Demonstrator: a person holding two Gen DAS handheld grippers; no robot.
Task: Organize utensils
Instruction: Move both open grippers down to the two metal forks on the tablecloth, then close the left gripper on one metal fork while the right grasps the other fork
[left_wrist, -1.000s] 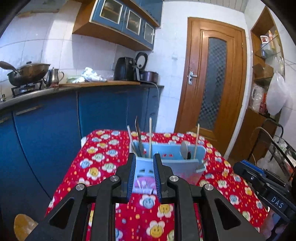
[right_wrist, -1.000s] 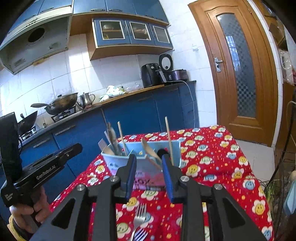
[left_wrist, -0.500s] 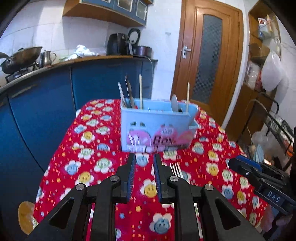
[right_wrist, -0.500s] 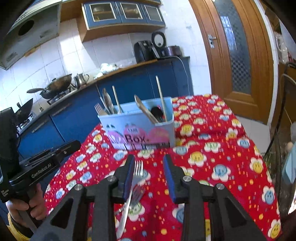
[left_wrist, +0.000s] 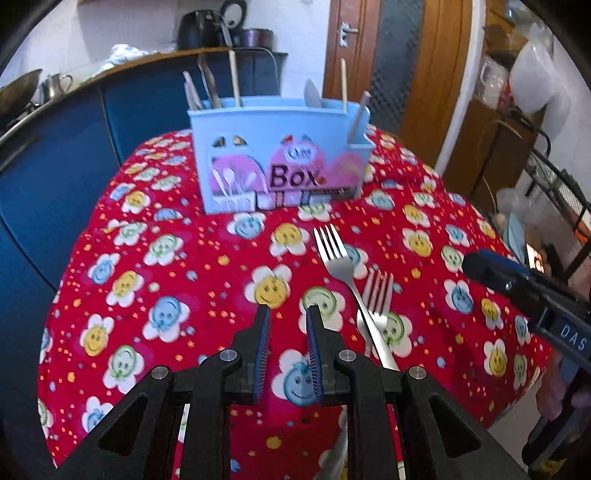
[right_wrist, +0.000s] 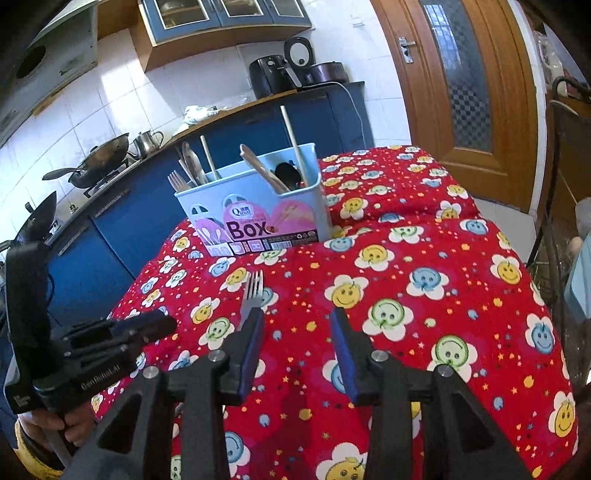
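A light blue utensil box (left_wrist: 280, 158) marked "Box" stands at the far side of the table and holds chopsticks, spoons and forks; it also shows in the right wrist view (right_wrist: 255, 210). Two steel forks lie on the cloth in front of it, a longer fork (left_wrist: 340, 269) and a shorter fork (left_wrist: 376, 295) beside it. One fork (right_wrist: 253, 291) shows left of my right gripper. My left gripper (left_wrist: 286, 314) is open and empty, just left of the forks. My right gripper (right_wrist: 297, 317) is open and empty above the cloth.
The table wears a red flower-print cloth (left_wrist: 166, 277). Blue kitchen cabinets (left_wrist: 55, 155) stand to the left, with a wok (right_wrist: 99, 158) and kettle on the counter. A wooden door (right_wrist: 458, 85) is behind, and a wire rack (left_wrist: 554, 206) at the right.
Both grippers have pulled back from the box and tilted down toward the cloth. The forks have come into view near the fingers. My right gripper's jaws have widened.
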